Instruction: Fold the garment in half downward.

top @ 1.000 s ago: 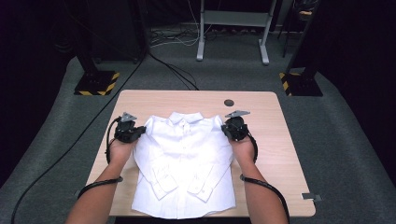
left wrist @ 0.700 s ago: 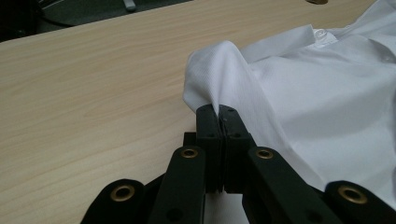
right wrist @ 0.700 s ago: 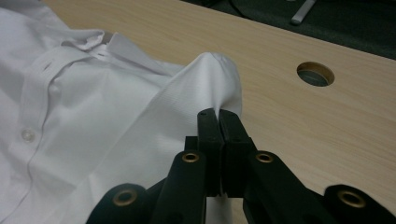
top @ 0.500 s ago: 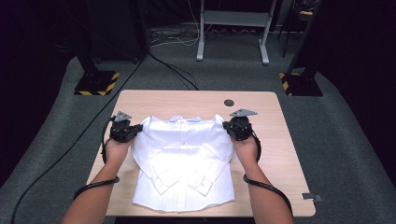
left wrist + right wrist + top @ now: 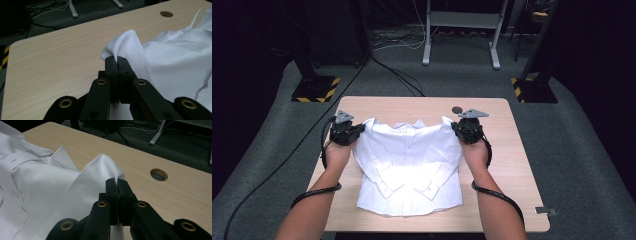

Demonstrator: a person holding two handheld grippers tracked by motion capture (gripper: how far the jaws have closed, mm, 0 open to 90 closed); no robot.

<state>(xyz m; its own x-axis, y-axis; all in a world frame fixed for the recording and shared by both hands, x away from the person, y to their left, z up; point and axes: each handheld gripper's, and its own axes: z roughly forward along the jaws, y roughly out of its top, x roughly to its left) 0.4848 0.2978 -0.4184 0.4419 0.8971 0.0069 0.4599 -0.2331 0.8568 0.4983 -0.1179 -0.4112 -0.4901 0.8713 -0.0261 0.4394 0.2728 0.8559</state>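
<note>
A white button-up shirt [image 5: 409, 167] lies face up on the wooden table [image 5: 512, 165], sleeves folded across its front. My left gripper [image 5: 357, 131] is shut on the shirt's left shoulder, whose cloth [image 5: 125, 45] bunches up above the closed jaws of the left gripper [image 5: 117, 60]. My right gripper [image 5: 457, 126] is shut on the other shoulder; a peak of fabric [image 5: 100, 170] rises over the pinched jaws of the right gripper [image 5: 117, 182]. Both shoulders are lifted off the table while the hem rests near the front edge.
A round cable hole [image 5: 457, 110] sits in the table just behind the right gripper, seen as hole [image 5: 158, 174] too. Beyond the table stand a white frame [image 5: 462, 30] and black posts with striped bases [image 5: 314, 89] on grey carpet. Bare wood lies left and right of the shirt.
Both grippers have risen, lifting the shirt's shoulders off the table; the collar area now sags between them.
</note>
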